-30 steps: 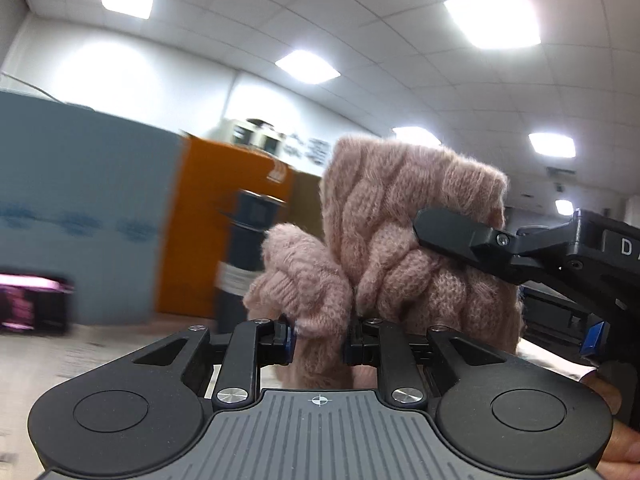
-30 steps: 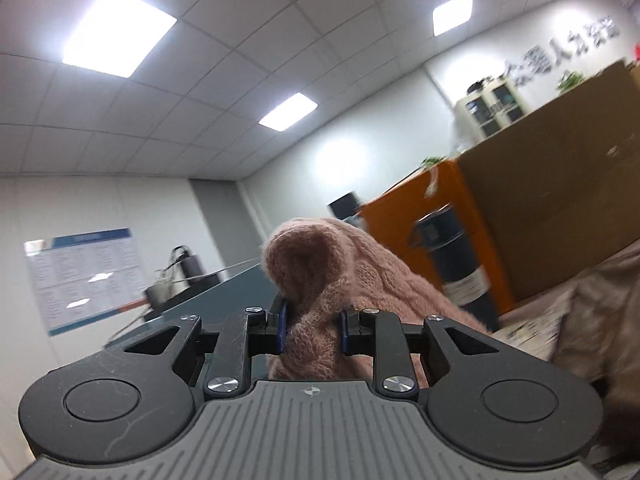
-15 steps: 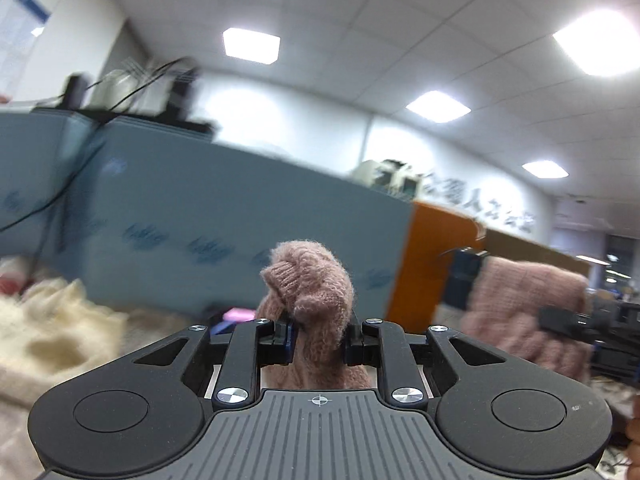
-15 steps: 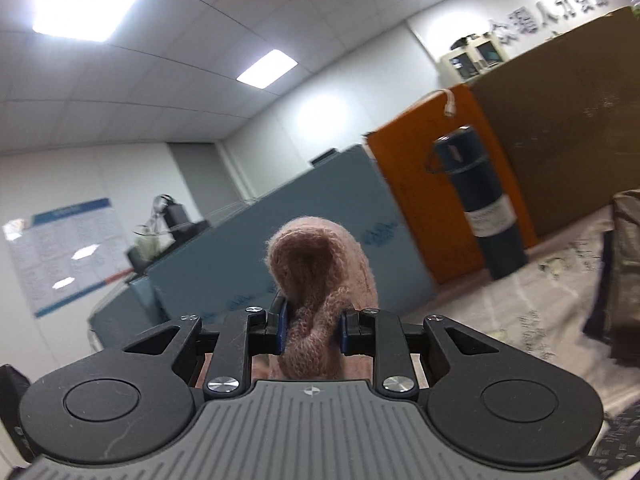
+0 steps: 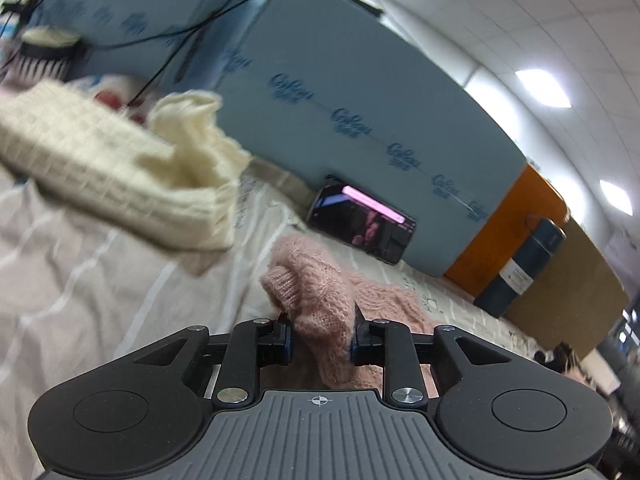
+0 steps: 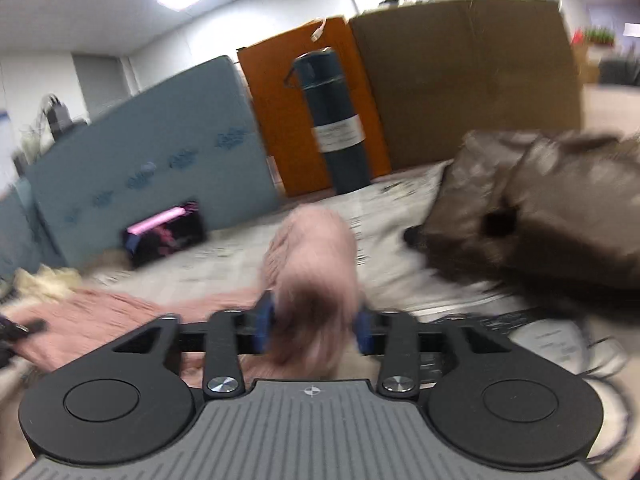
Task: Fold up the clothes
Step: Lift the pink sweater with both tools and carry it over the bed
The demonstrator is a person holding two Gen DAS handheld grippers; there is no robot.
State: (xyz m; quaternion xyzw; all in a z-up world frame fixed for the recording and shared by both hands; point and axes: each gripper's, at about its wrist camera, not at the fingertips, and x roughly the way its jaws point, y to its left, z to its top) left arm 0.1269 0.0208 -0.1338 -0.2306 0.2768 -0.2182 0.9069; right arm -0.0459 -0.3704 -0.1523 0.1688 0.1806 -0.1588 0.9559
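A pink knitted sweater (image 5: pixel 316 300) is pinched at one corner by my left gripper (image 5: pixel 320 342), which is shut on it low over the striped bed sheet (image 5: pixel 100 280). The sweater trails off to the right on the sheet. In the right wrist view my right gripper (image 6: pixel 314 328) is shut on another corner of the pink sweater (image 6: pixel 312 256); the rest of it lies spread to the left (image 6: pixel 100 308). This view is motion-blurred.
A cream knitted garment (image 5: pixel 120 160) lies at the left. A brown garment pile (image 6: pixel 540 200) sits at the right. A phone (image 5: pixel 362 224) leans against a blue panel (image 5: pixel 340 92). A dark flask (image 6: pixel 338 120) stands by an orange board (image 6: pixel 288 112).
Both grippers have swung down from facing the ceiling to low over the bed, moving apart and carrying the pink sweater corners; the sweater now spreads across the sheet.
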